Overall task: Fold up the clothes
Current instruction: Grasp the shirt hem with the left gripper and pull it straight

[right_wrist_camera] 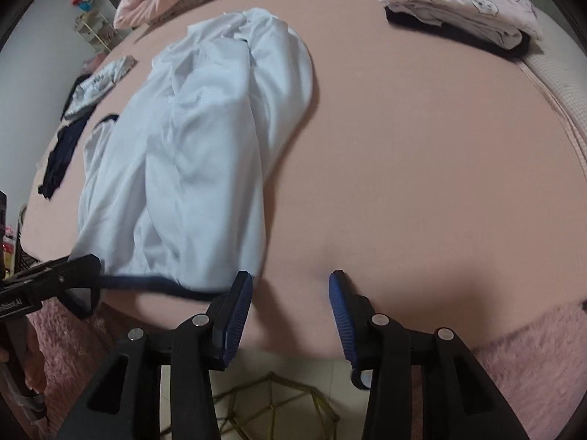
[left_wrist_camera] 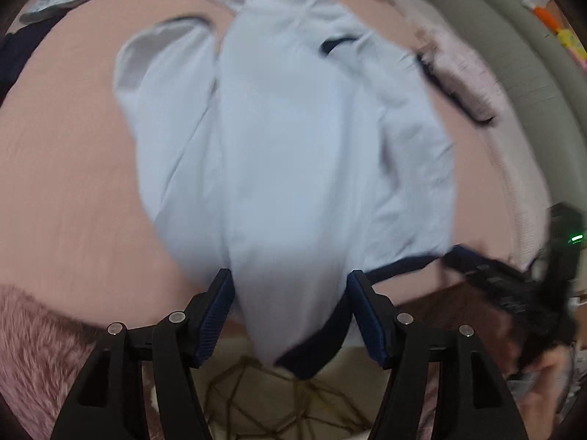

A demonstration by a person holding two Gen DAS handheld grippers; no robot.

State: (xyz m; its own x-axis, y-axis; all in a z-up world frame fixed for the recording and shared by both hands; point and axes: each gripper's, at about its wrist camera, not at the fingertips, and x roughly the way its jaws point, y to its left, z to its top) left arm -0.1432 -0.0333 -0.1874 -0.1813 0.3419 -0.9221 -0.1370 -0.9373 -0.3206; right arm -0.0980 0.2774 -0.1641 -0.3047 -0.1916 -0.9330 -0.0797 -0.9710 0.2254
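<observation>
- A pale blue garment [left_wrist_camera: 293, 139] with dark navy trim is spread lengthwise on the pink bed sheet [right_wrist_camera: 422, 165], its near hem at the bed edge.
- The left gripper [left_wrist_camera: 290, 293] is held at that hem; its jaws stand apart, with cloth hanging loosely between them, not clamped.
- The right gripper [right_wrist_camera: 291, 293] is held over bare sheet just right of the garment, jaws apart and nothing between them.
- A folded stack of pink printed clothes [right_wrist_camera: 462, 3] lies at the far right corner.
- A dark navy garment [right_wrist_camera: 60, 154] and a patterned white piece [right_wrist_camera: 99, 80] lie at the left edge.
</observation>
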